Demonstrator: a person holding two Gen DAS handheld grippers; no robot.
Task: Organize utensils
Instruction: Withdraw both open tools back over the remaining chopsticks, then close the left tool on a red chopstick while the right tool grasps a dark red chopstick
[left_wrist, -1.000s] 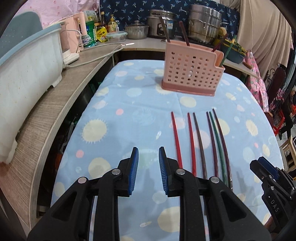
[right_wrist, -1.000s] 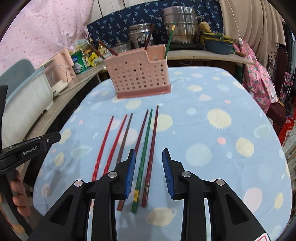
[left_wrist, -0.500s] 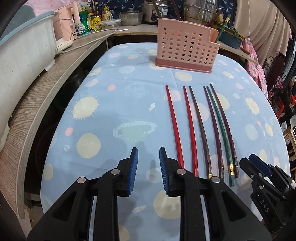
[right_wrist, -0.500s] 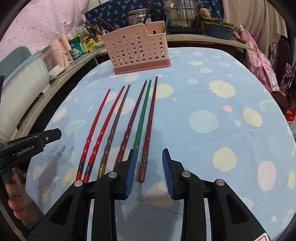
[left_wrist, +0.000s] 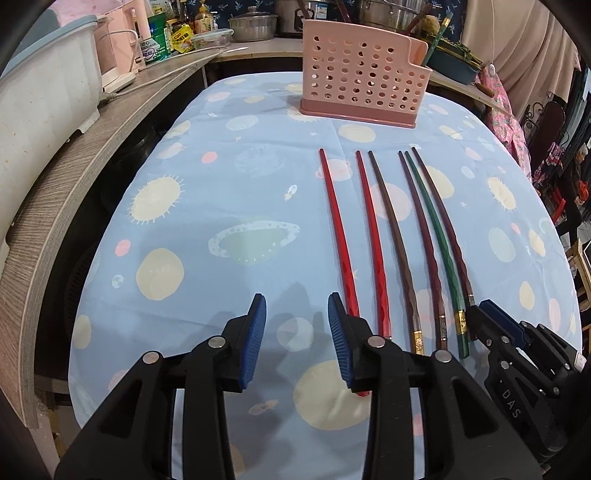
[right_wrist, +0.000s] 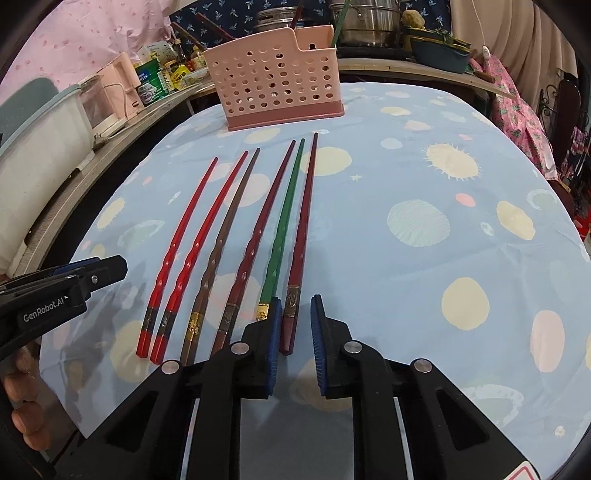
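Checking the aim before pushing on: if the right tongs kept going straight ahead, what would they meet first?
Most likely the thick end of the dark red chopstick, lying between the closing right tongs. Past it, only tablecloth.

Left gripper low over a row of chopsticks on the table

The left gripper (left_wrist: 296, 314) hangs near the table's (left_wrist: 221, 206) near edge, its jaws opening with only bare cloth between the blue pads (left_wrist: 256, 332). Six chopsticks (left_wrist: 384, 236) lie side by side just to its right, tips toward the pink utensil basket (left_wrist: 364, 74) at the far edge. The right gripper (left_wrist: 487, 314) sits at the dark red chopstick's (left_wrist: 443, 221) handle end.
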